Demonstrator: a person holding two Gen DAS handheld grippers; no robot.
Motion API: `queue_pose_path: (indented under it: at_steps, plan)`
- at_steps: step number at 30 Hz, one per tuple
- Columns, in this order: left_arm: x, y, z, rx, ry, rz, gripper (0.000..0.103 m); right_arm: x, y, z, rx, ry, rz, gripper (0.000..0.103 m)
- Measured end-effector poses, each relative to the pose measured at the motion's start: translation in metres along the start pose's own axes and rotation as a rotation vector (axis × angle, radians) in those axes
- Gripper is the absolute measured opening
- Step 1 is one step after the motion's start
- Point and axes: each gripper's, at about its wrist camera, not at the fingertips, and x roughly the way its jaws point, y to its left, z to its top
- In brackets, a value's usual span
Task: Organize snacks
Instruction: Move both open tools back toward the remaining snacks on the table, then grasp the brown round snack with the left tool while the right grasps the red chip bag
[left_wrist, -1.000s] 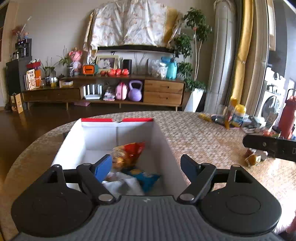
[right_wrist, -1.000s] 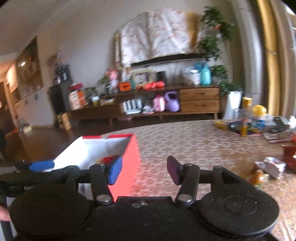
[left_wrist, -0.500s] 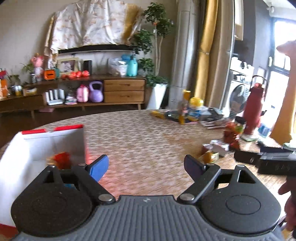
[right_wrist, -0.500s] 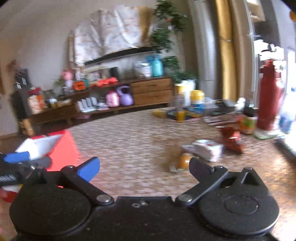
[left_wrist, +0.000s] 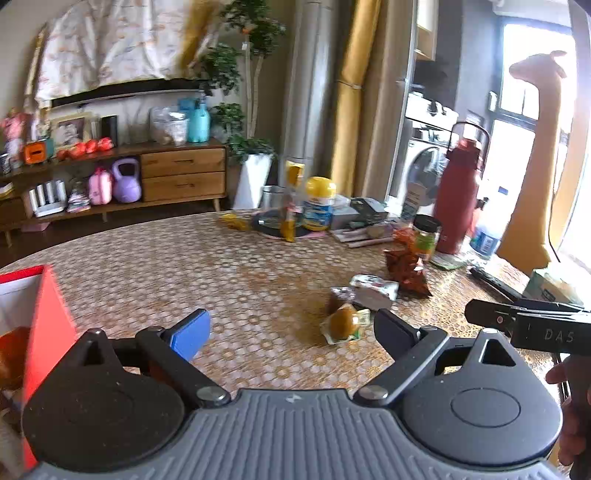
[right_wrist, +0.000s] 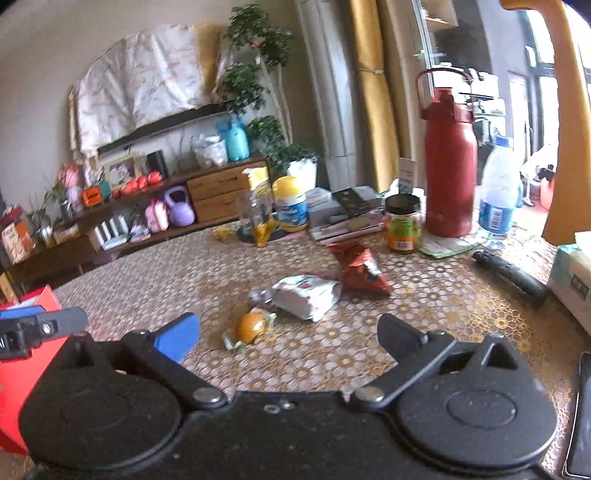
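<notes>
Patterned table (right_wrist: 332, 354), both claws spread and empty, orange snack (right_wrist: 252, 326) just ahead between right claw (right_wrist: 288, 334) tips

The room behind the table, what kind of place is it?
Most likely a home living room: a wooden sideboard crowded with a photo frame and toys, a potted tree by the curtains, and a washing machine beyond.

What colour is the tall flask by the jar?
Dark red flask, clearest in the right wrist view.

Box (right_wrist: 35, 354) at table's (right_wrist: 221, 273) left; snack packets (right_wrist: 306, 295) mid-table, bottles (right_wrist: 448, 162) behind.
</notes>
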Motion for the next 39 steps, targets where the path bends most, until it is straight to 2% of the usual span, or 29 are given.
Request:
queue_pose_path:
  at_steps: [8, 13, 22, 29, 39]
  plan:
    - [0.057, -0.031, -0.004, 0.101, 0.03, -0.032, 0.096, 0.018, -0.022, 0.003, 0.013, 0.003, -0.018, 0.103]
    - [0.092, -0.045, -0.009, 0.135, 0.046, -0.063, 0.096, 0.03, -0.032, 0.006, 0.012, -0.001, -0.061, 0.103]
    - [0.146, -0.059, -0.018, 0.195, 0.086, -0.078, 0.096, 0.051, -0.049, 0.006, 0.025, 0.019, -0.074, 0.103]
    - [0.175, -0.058, -0.022, 0.203, 0.114, -0.074, 0.096, 0.074, -0.054, 0.006, 0.022, 0.043, -0.077, 0.103]
    - [0.195, -0.056, -0.027, 0.199, 0.121, -0.115, 0.096, 0.109, -0.047, 0.014, -0.008, 0.065, -0.047, 0.103]
